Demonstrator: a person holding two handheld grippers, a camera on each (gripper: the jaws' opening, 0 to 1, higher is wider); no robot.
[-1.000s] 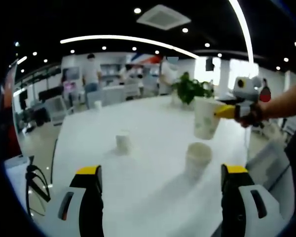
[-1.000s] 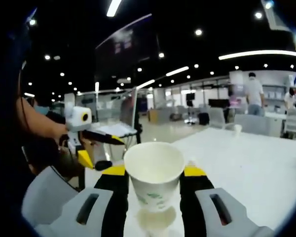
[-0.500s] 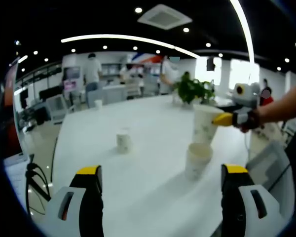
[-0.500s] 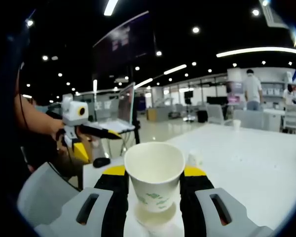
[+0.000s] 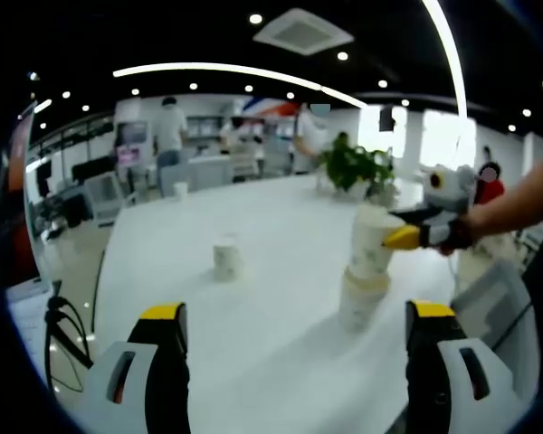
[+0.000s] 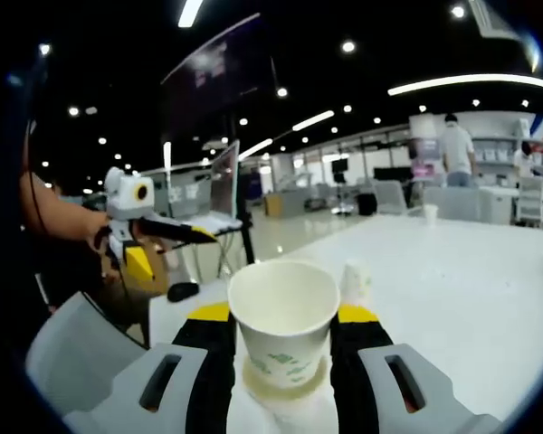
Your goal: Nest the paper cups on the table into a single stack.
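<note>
My right gripper (image 6: 283,318) is shut on a white paper cup (image 6: 283,318) with green print, its base pushed into the mouth of a second cup (image 6: 290,384) standing on the white table (image 6: 471,298). In the left gripper view the same held cup (image 5: 372,238) sits partly inside the lower cup (image 5: 357,300), with the right gripper (image 5: 407,236) coming in from the right. My left gripper (image 5: 294,362) stands open low over the table, nothing between its jaws. A third cup (image 5: 225,258) stands alone at mid-table, and a fourth (image 5: 180,192) far back.
A potted green plant (image 5: 353,165) stands on the table's far right. The near table edge (image 5: 63,362) runs at the left, with a chair and cable below. People, desks and monitors fill the office behind. The lone cup (image 6: 355,279) stands past the stack in the right gripper view.
The held cup has come down from above the standing cup and now sits partly inside it. My left gripper has stayed still and open.
</note>
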